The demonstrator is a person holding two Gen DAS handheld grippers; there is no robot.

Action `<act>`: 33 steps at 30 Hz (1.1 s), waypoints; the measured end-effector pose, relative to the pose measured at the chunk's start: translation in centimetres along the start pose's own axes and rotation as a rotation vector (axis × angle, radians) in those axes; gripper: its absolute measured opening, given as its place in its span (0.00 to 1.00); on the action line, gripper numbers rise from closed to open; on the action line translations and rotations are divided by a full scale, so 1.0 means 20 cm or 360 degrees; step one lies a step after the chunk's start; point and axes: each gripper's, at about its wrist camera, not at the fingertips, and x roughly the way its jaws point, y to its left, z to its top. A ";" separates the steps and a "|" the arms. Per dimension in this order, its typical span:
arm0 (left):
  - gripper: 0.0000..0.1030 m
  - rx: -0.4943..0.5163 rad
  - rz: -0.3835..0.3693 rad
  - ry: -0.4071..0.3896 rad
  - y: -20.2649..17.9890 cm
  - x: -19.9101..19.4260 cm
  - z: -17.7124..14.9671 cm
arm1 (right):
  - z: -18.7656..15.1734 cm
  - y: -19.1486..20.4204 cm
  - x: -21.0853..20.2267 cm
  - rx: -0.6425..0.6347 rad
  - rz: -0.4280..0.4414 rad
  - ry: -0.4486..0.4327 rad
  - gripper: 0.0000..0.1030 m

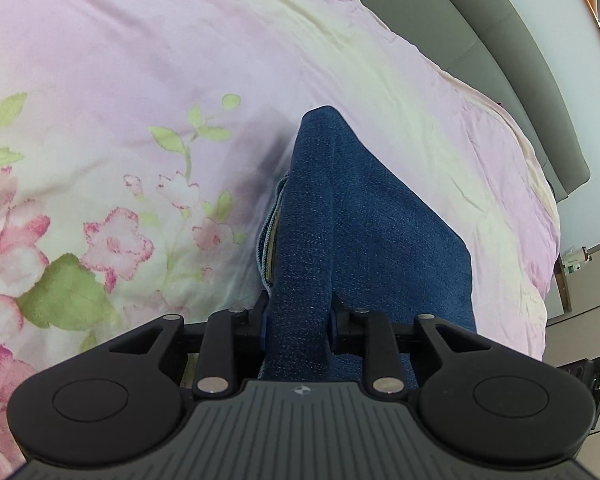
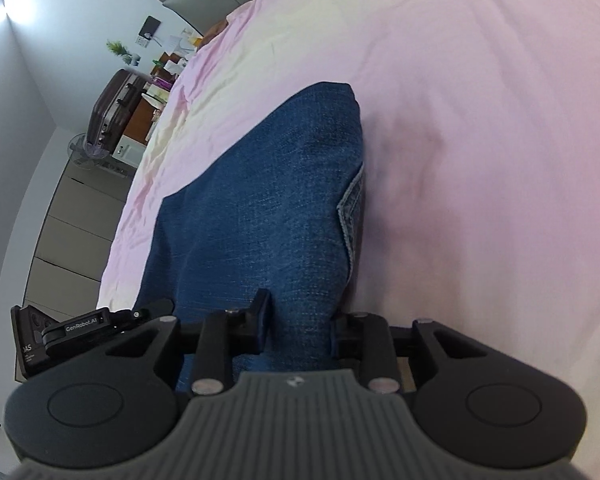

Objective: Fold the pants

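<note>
We hold the dark blue denim pants [image 1: 340, 240] bunched between the jaws of both the left gripper [image 1: 298, 320] and the right gripper [image 2: 300, 320], each narrowly closed on cloth, over the pink floral bedsheet [image 1: 140, 80] near the bed's edge. The denim looks thick, heavy and limp, so we judge the seamed edges the best hold, though the hems seem hidden.

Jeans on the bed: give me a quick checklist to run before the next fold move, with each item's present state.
1. Left tool has denim between its fingers: ok.
2. Right tool has denim between its fingers: ok.
3. Jeans lie on the bedspread: ok.
4. Bedspread beyond the jeans is bare for laying them down: ok.
5. Both tools stand side by side at the near edge: ok.
6. Legs lined up evenly: cannot tell.
</note>
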 end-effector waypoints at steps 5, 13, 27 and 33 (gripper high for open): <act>0.32 0.0082 0.0119 -0.0033 -0.08 0.01 -0.02 | 0.01 0.06 0.07 -0.0110 -0.0158 0.0014 0.29; 0.42 0.0210 0.0386 -0.0222 -0.29 -0.20 -0.03 | 0.01 0.20 -0.04 -0.0266 -0.0368 -0.0018 0.43; 0.62 0.0926 0.0440 -0.0827 -1.18 -1.26 -0.23 | -0.18 0.80 -0.92 -0.0962 -0.0381 -0.0592 0.66; 0.77 0.1109 0.0533 -0.0960 -1.38 -1.49 -0.40 | -0.38 0.90 -1.26 -0.0998 -0.0330 -0.0780 0.89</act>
